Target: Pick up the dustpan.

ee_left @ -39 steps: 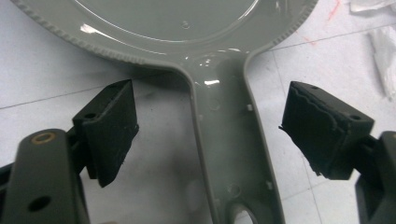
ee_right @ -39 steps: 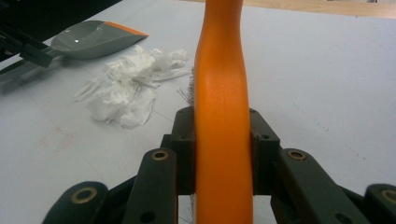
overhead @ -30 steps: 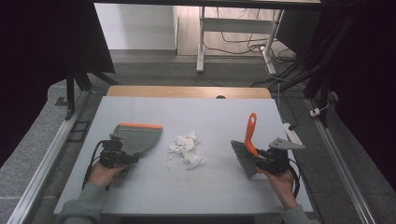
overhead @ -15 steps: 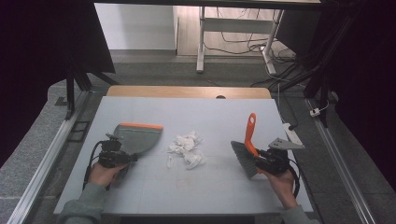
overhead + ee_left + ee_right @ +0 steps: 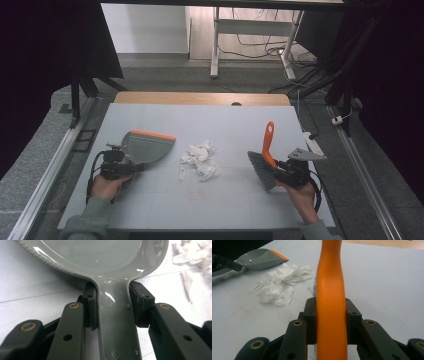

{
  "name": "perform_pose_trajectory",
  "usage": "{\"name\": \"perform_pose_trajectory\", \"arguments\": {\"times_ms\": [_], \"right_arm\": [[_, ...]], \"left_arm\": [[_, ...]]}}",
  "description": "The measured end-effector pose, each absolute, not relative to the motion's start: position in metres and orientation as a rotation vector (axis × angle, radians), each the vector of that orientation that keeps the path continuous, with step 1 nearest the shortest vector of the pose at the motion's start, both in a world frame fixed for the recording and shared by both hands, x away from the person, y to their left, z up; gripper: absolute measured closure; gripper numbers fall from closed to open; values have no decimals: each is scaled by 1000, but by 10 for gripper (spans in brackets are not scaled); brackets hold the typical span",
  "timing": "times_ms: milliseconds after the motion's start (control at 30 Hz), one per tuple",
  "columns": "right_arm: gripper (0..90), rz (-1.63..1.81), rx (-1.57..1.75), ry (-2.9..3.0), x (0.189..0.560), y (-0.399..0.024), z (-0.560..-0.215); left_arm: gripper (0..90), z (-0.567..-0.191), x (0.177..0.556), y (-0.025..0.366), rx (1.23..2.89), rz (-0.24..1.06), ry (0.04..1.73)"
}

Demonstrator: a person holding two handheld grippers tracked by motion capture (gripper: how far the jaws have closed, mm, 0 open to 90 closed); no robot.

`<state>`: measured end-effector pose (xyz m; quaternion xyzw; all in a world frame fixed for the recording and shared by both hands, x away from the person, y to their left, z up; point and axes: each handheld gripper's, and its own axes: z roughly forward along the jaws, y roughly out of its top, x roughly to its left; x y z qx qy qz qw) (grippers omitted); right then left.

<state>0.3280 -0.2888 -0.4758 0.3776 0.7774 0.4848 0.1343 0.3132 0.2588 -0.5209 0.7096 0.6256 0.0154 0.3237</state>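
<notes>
Left tongs (image 5: 131,169) have just been closing and now clamp the neck of the grey dustpan (image 5: 145,147), pads (image 5: 91,305) pressed to both sides of the handle; the grip sits close to the pan, probably for control of its tilt. Pan lies flat on the surface (image 5: 150,115), orange lip facing away from the person, just left of the crumpled white paper scraps (image 5: 199,160). Right tongs (image 5: 276,171) are shut on the orange handle of the brush (image 5: 265,159), bristles down near the surface, right of the scraps and apart from them. Scraps lie between the two tools, apparently set for sweeping leftward into the pan.
</notes>
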Motion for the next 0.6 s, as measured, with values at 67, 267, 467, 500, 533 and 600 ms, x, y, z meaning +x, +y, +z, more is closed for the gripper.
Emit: {"name": "perform_pose_trajectory", "arguments": {"times_ms": [67, 267, 467, 500, 533, 600], "right_arm": [[690, 1404, 1093, 2255, 328, -289, -476], [690, 1406, 1095, 2253, 328, -289, -476], [690, 1409, 1094, 2252, 328, -289, -476], [690, 1407, 1095, 2252, 328, -289, -476], [690, 1406, 1094, 2253, 328, -289, -476], [690, 1406, 1094, 2252, 328, -289, -476]], "left_arm": [[617, -520, 312, 260, 1858, 54, 1629], [618, -519, 310, 260, 1876, 92, 1606], [618, -514, 307, 263, 1860, 131, 1567], [618, -513, 306, 264, 1857, 138, 1563], [618, -512, 306, 265, 1854, 144, 1556], [618, -510, 305, 266, 1842, 151, 1549]]}}
